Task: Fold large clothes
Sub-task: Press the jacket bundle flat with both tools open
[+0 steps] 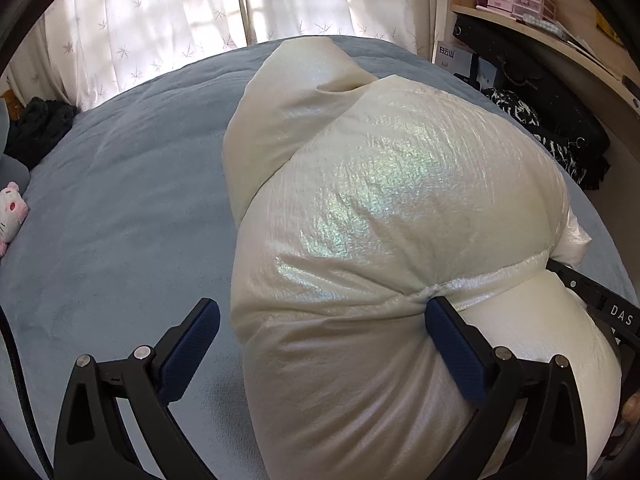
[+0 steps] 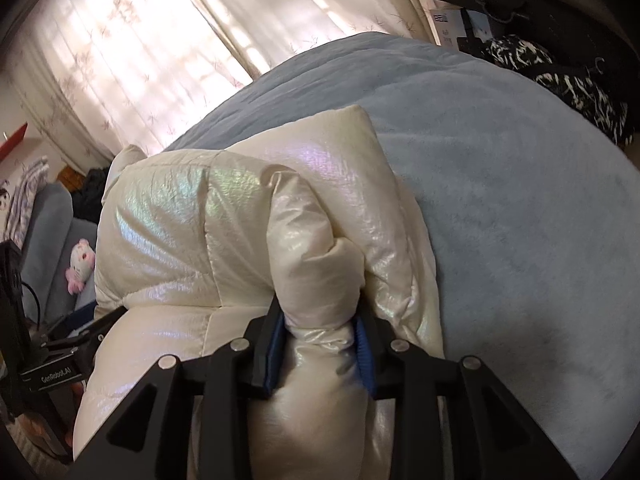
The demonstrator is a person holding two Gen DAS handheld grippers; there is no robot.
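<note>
A puffy, pearly white down jacket (image 1: 380, 208) lies bunched on a blue-grey bed cover (image 1: 120, 208). My left gripper (image 1: 320, 316) is open, its jaws wide apart astride the jacket's near left bulge, the right finger (image 1: 452, 344) pressing into a quilt seam. In the right wrist view the jacket (image 2: 192, 220) fills the middle and left. My right gripper (image 2: 320, 320) is shut on a thick padded fold of the jacket (image 2: 316, 256), likely a sleeve or edge. The right gripper also shows at the right edge of the left wrist view (image 1: 600, 304).
Sheer curtains (image 1: 180, 12) hang behind the bed. A pink and white plush toy (image 1: 12, 212) sits at the left edge. Dark patterned clothes (image 1: 552, 136) lie at the right by a shelf (image 1: 532, 16) with boxes. Bare bed cover (image 2: 520, 200) spreads right of the jacket.
</note>
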